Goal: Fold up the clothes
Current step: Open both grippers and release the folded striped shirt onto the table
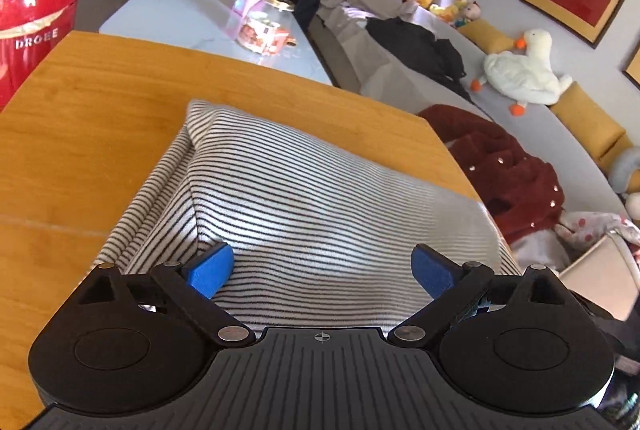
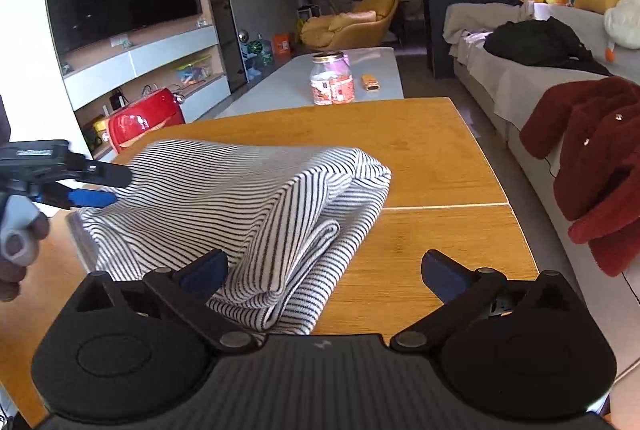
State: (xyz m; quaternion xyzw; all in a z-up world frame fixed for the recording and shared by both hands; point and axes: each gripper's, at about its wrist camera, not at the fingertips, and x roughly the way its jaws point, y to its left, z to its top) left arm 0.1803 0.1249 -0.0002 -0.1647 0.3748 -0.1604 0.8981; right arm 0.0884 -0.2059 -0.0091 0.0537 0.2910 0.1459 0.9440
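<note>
A black-and-white striped garment (image 1: 288, 198) lies folded in layers on the wooden table (image 1: 80, 150). My left gripper (image 1: 322, 270) hovers over its near edge, blue pads wide apart, nothing pressed between them. In the right wrist view the same striped garment (image 2: 240, 198) sits at the left-centre of the wooden table (image 2: 440, 170). My right gripper (image 2: 324, 270) is open just above the garment's near corner, the cloth lying under its left finger but not gripped. The left gripper (image 2: 80, 186) shows at the far left edge, held by a hand.
A red appliance (image 1: 32, 18) stands at the table's far left. A white low table (image 2: 360, 78) with a jar (image 2: 332, 78) lies beyond. A grey sofa (image 2: 520, 86) on the right carries a dark red fleece coat (image 2: 592, 158), a black garment and plush toys.
</note>
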